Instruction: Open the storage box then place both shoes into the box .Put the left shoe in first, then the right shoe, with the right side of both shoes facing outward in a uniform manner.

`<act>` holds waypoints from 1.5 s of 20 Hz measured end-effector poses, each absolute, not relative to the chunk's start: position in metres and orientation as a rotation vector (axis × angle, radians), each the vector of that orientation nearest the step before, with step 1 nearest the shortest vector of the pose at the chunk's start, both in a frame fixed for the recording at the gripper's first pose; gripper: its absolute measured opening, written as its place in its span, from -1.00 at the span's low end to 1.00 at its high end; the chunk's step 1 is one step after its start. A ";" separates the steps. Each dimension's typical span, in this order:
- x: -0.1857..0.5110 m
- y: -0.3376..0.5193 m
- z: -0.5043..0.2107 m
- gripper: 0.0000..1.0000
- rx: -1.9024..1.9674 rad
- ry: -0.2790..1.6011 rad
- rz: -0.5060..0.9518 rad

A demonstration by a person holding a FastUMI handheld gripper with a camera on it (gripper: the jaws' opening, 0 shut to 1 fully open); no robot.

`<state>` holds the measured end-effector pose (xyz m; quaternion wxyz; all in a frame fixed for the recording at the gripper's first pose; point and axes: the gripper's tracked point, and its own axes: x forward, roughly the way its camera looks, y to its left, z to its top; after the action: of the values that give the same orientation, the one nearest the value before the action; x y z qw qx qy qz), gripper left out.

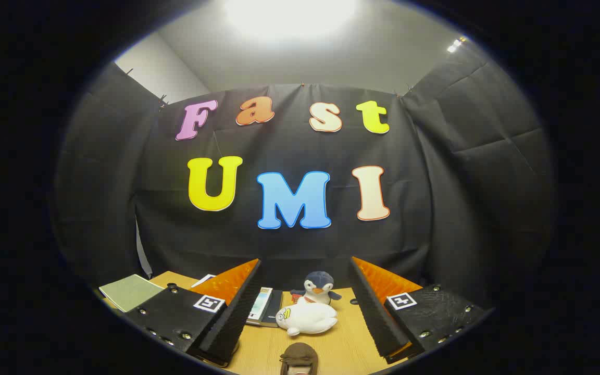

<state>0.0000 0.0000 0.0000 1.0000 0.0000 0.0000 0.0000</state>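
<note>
Gripper (305, 312) was released, fingers spread wide with nothing clamped. It was held high and level, looking across the wooden table (347, 344) toward the far wall.

Between the fingers, on the table: a white plush toy (306, 317) lying on its side, with a penguin plush (317, 288) upright just beyond it, touching or nearly so. Left of the plush, beside the left finger (235, 307), lay a couple of books or booklets (263, 307). A green notebook (129, 291) sat far left, well apart. At the near edge, under the fingers, a brown rounded object (299, 357) poked in. It could have been the toe of a shoe, but too little showed to be sure.

The storage box wasn't identifiable from this angle, and neither shoe was confirmed.

My read: the task hadn't started and opening the box was the step in hand. To do it well:
- pitch the gripper down first to find the box and its lid
- approach the lid edge square, fingers wide
- steer clear of the plush toys and books on the way down
- check which shoe is the left one before any grasp
</note>
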 end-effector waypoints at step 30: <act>0.029 0.177 -0.119 0.95 0.360 0.390 0.385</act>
<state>0.0293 0.1767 -0.1186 0.9467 0.1770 0.1913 0.1891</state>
